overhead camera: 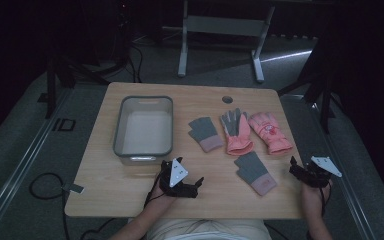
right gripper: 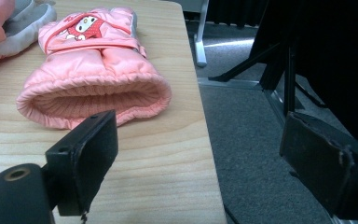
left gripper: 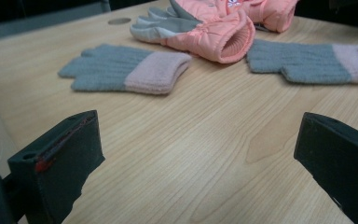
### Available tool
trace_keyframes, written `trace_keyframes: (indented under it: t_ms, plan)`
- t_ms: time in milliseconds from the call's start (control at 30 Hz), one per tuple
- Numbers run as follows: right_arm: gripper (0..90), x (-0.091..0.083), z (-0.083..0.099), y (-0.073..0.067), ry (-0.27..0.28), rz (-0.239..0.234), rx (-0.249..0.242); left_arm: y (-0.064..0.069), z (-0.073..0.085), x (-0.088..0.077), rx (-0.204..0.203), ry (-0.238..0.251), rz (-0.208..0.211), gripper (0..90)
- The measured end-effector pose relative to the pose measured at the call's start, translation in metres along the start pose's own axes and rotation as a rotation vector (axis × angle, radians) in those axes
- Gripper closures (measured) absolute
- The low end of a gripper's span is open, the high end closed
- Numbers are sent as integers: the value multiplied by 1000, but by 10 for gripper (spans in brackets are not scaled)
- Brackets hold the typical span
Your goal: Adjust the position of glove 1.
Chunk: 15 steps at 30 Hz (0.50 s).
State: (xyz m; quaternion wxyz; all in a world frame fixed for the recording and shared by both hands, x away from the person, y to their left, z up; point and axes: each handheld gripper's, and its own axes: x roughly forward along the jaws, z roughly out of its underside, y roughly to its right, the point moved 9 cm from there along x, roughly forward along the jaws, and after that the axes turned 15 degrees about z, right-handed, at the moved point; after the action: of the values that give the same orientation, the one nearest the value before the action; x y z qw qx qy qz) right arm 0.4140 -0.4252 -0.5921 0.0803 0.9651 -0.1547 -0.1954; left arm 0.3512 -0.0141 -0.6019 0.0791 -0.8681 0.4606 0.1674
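Left gripper (overhead camera: 196, 184): jaws spread wide, nothing between them; two grey knit gloves (left gripper: 126, 71) are seen ahead on the table (left gripper: 177, 154).
Right gripper (overhead camera: 299, 169): jaws parted, empty; the pink glove (right gripper: 93, 84) lies just ahead, its cartoon print revealed.

Overhead looks down; tongs cameras low, sharing pink glove (right gripper: 93, 79).

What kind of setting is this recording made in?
Probably a lab or data-collection room, not a home: a wooden table stands on grey carpet in a darkened space, dark stands flank it, and cables trail on the floor.
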Motion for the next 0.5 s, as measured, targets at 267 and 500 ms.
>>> trace_keyframes:
  t_ms: [267, 500]
  plan:
    - [111, 1, 0, 1, -8, 5, 10, 5, -3, -2, 11, 43, -23, 6]
    - [117, 1, 1, 1, -12, 5, 9, -3, -4, -6, -55, 87, -66, 127]
